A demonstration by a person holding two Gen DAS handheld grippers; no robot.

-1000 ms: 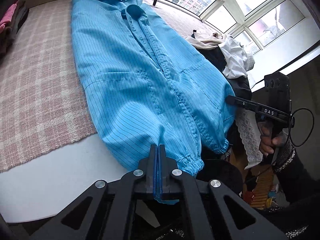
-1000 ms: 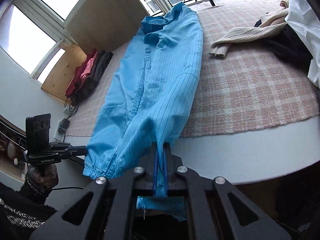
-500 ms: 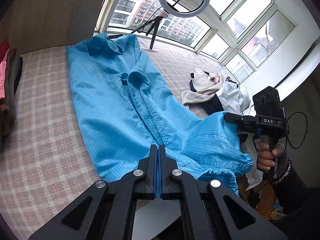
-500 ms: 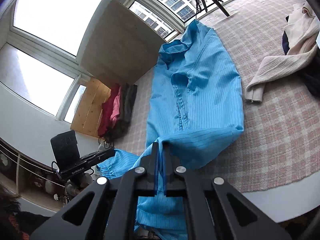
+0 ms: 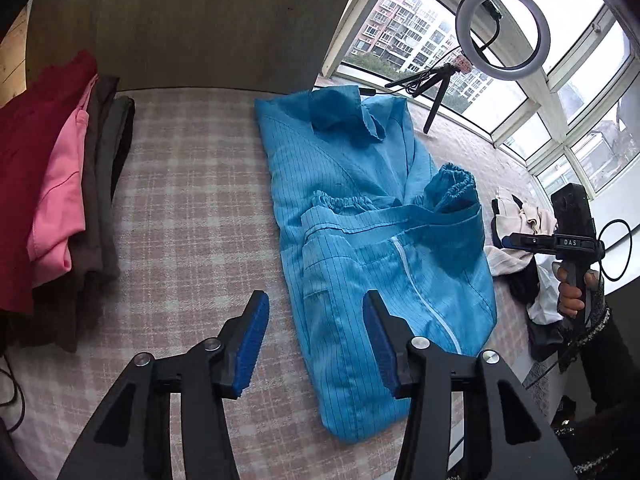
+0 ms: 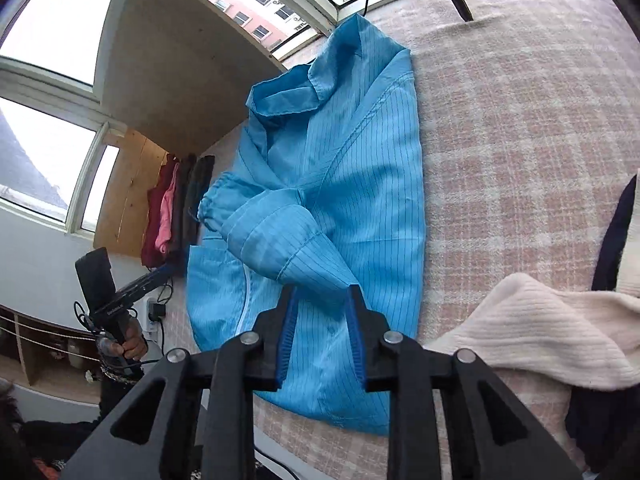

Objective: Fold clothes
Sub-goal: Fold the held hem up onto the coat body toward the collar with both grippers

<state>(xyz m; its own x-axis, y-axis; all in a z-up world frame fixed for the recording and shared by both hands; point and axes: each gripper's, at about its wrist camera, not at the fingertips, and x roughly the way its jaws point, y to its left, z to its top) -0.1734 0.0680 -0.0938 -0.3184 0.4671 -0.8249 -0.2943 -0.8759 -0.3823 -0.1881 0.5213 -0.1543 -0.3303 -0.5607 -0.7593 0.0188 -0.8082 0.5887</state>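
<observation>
A blue pinstriped garment (image 5: 360,248) lies on the pink checked blanket (image 5: 192,208), its lower half folded up over the upper half, elastic cuffs near the middle. It also shows in the right wrist view (image 6: 340,184). My left gripper (image 5: 316,332) is open and empty, hovering over the fold's near left edge. My right gripper (image 6: 322,320) is open, its blue pads on either side of a raised fold of the blue fabric without clamping it. The right gripper also appears at the right in the left wrist view (image 5: 552,240).
A stack of folded red, pink and dark clothes (image 5: 52,200) sits at the left. A heap of cream, white and dark clothes (image 6: 560,328) lies to the right. A ring light on a tripod (image 5: 496,32) stands by the window.
Both grippers carried the garment's lower end up over the body, laid it down folded, and opened, letting go of the fabric.
</observation>
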